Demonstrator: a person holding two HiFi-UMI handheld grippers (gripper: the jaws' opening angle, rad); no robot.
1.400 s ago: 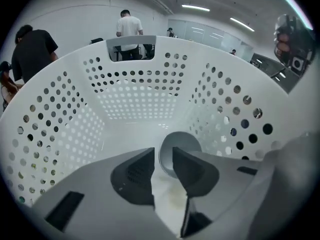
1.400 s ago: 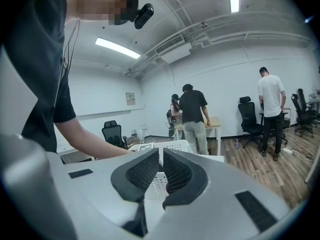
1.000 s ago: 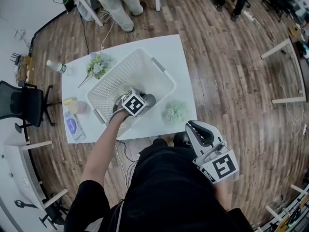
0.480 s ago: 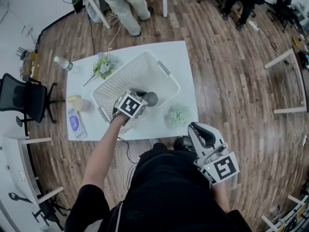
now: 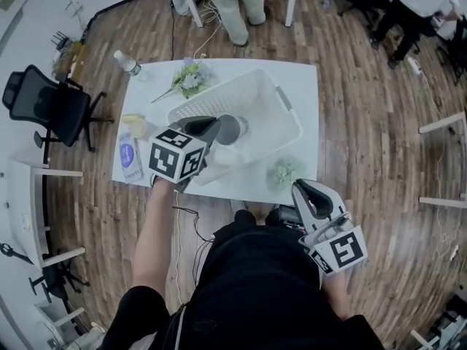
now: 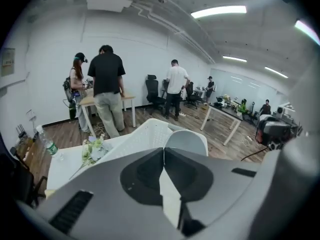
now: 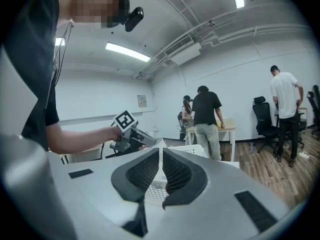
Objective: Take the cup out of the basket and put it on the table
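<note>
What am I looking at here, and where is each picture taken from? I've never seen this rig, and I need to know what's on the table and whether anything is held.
There is no robot arm here: a person holds a two-jaw gripper in each hand. The head view comes from a camera on the person's head, looking steeply down. The other two cameras ride on the grippers and look along their jaws. The marker cubes are part of the grippers.

On the white table are a white basket, a far bunch of flowers, a near bunch of flowers, a water bottle and a flat packet.

The left gripper is closed on the wall of a grey cup, held up over the basket. The right gripper is shut and empty, near the person's body, off the table.
</note>
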